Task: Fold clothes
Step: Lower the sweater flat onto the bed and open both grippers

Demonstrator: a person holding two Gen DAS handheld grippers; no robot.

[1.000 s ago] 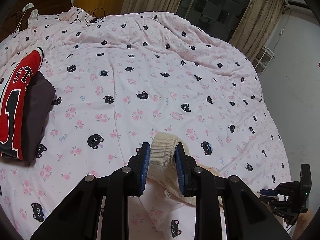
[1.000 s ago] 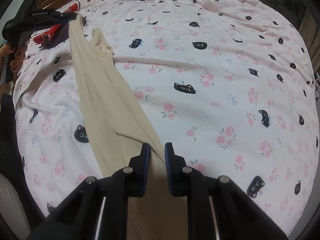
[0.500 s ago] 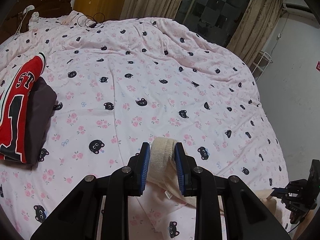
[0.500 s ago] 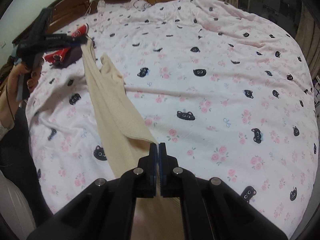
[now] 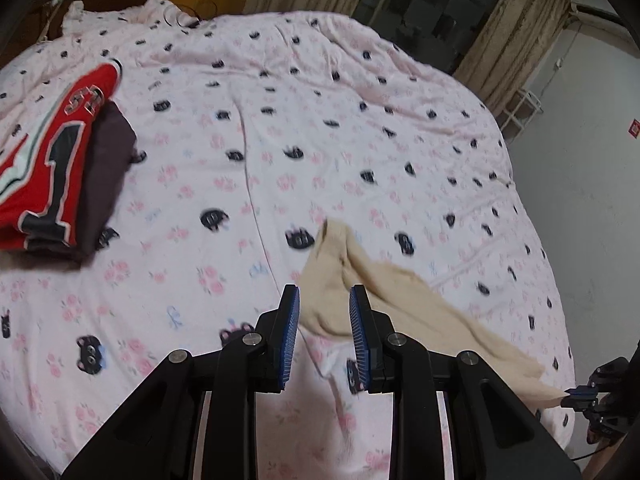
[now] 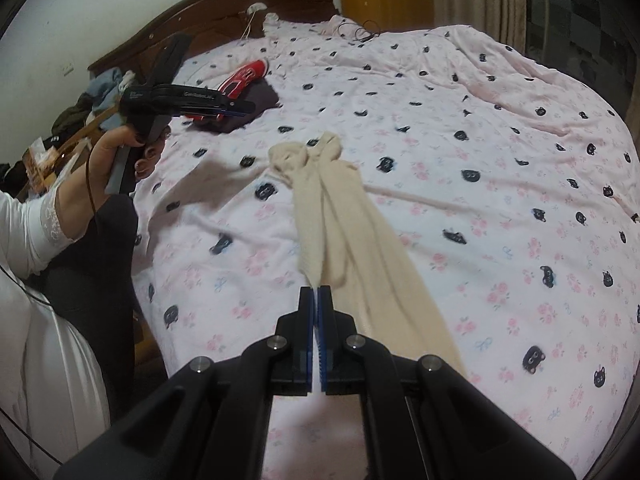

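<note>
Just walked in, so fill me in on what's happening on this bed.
A person is folding clothes with two handheld claws. The right claw is shut on one end of a cream knit garment stretched across the pink cat-print bedspread. The left claw is open, holding nothing. A red jersey lies folded on a dark garment.

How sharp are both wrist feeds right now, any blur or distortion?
Left wrist view: motion blur smears the cat-print duvet and the cream garment; the left hand-held gripper is crisp. Right wrist view: mild blur, fisheye bends the headboard, corners vignetted.
</note>
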